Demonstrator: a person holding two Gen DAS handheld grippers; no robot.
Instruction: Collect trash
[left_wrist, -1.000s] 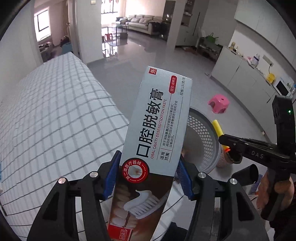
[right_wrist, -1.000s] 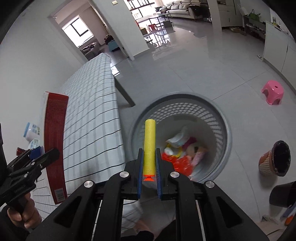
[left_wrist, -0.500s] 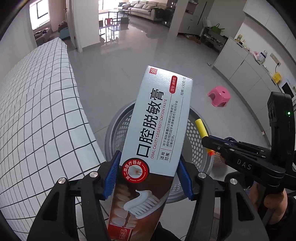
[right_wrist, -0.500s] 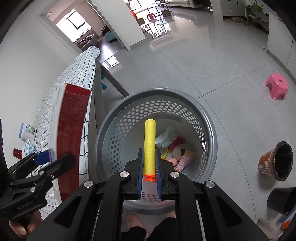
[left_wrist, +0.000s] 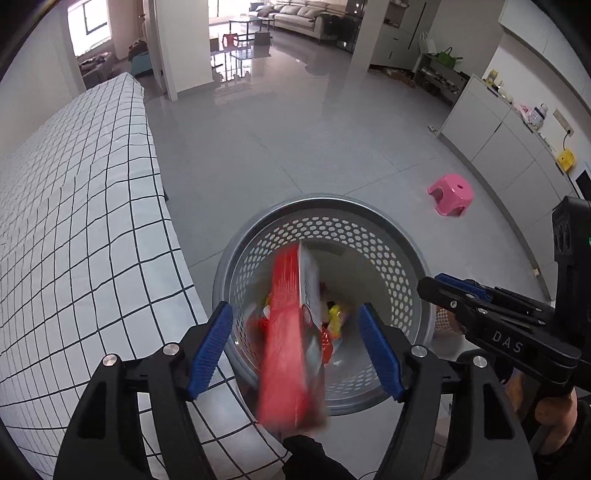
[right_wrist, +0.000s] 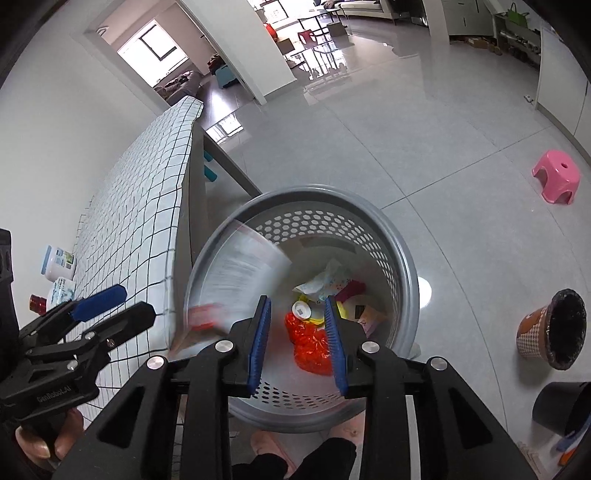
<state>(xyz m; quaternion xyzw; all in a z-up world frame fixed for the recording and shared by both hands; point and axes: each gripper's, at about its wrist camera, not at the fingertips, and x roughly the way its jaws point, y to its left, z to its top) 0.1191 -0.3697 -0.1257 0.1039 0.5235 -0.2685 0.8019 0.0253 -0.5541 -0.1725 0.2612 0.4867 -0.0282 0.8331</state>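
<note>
Both claws have just been opening over the grey basket (left_wrist: 424, 258). Toothpaste box (left_wrist: 295, 332), released, blurs downward between my left claw (left_wrist: 295, 347) pads, untouched. Right claw (right_wrist: 297, 343) stands parted and empty; its yellow stick is gone. Advice: hold both claws steady above the rim until everything lands.
</note>
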